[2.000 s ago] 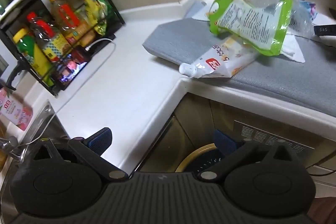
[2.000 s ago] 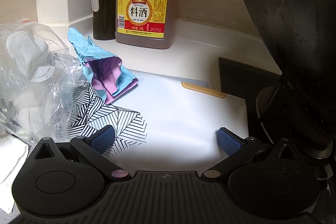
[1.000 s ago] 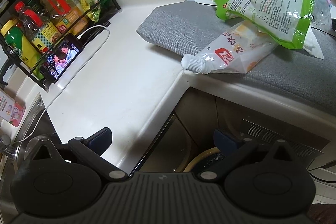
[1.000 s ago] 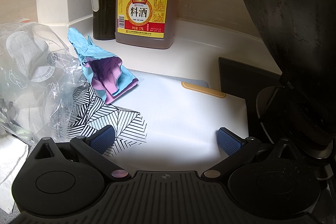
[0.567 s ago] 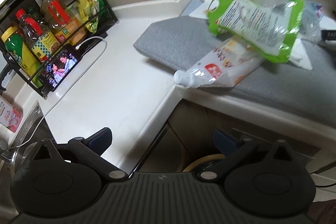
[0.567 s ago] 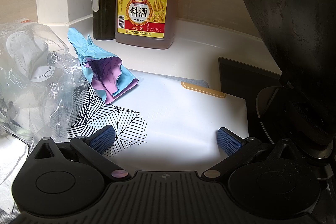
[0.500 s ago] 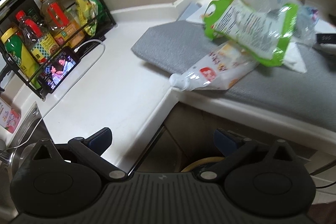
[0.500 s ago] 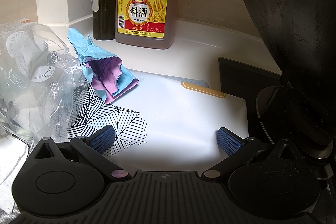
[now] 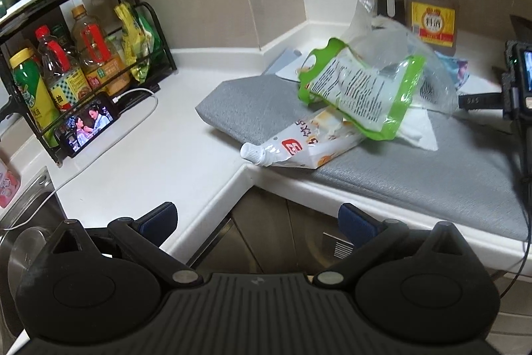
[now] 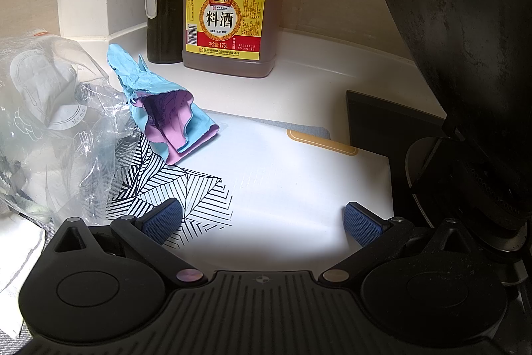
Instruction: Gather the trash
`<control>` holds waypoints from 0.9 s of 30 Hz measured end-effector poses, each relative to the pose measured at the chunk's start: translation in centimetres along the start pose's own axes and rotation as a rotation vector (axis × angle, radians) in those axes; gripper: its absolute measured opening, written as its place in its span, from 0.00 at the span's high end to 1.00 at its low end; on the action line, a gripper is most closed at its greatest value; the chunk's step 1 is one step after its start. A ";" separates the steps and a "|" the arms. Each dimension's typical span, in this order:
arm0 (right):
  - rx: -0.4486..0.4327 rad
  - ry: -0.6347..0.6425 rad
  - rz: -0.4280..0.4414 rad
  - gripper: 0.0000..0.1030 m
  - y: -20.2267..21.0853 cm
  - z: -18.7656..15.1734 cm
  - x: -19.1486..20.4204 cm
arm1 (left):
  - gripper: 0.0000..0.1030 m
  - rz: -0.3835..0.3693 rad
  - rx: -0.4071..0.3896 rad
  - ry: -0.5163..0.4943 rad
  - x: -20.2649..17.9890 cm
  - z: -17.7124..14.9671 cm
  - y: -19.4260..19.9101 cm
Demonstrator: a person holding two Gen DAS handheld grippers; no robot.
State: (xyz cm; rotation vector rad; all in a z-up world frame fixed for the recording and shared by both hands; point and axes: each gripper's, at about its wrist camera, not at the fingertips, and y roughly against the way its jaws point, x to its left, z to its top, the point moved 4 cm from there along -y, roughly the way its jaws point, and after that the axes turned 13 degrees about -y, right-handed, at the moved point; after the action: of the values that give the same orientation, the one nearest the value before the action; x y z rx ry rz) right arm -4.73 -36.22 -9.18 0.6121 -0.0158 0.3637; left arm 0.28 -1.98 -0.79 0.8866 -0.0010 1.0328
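Note:
In the left wrist view a white spouted pouch (image 9: 301, 147) lies on a grey mat (image 9: 415, 168), its cap over the counter corner. A green-edged pouch (image 9: 360, 90) and a clear plastic bag (image 9: 429, 65) rest on top of it, with a white tissue (image 9: 417, 132) beside. My left gripper (image 9: 257, 220) is open and empty, below and in front of the counter edge. In the right wrist view my right gripper (image 10: 262, 218) is open and empty above a white patterned sheet (image 10: 276, 175). A crumpled blue-and-pink wrapper (image 10: 166, 115) and the clear bag (image 10: 50, 128) lie to its left.
A black rack (image 9: 66, 55) of bottles and a phone (image 9: 88, 127) with a cable stand at the left, a sink (image 9: 26, 215) below. A cooking wine jug (image 10: 231, 12) and a dark oil jug (image 10: 164, 9) stand at the back. A black wok (image 10: 465, 72) sits on the stove at right.
The left gripper has risen and tilted up, so the trash bin below has left view and the wall shows. The right gripper has not moved.

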 end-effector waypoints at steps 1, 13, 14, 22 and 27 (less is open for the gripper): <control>0.000 0.000 0.000 0.00 0.0 0.0 0.0 | 0.00 0.000 -0.003 0.002 0.1 -0.2 0.3; 0.004 -0.002 0.005 0.00 0.1 0.0 -0.2 | 0.00 -0.004 -0.025 0.027 0.4 -1.5 2.5; 0.003 0.002 0.003 0.00 0.0 0.0 -0.2 | 0.00 -0.006 -0.027 0.026 0.4 -1.5 2.5; 0.019 0.039 -0.032 0.00 2.8 -0.5 -0.5 | 0.00 0.007 -0.025 0.045 1.4 -1.8 2.2; -0.089 0.089 0.034 0.00 11.0 -0.9 -3.3 | 0.00 -0.008 -0.029 0.079 2.0 -2.5 2.3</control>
State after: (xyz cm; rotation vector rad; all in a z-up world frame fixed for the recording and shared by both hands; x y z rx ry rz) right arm -11.64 -28.50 -4.14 0.5081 0.0425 0.4211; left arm -1.31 1.57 -0.24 0.8184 0.0537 1.0575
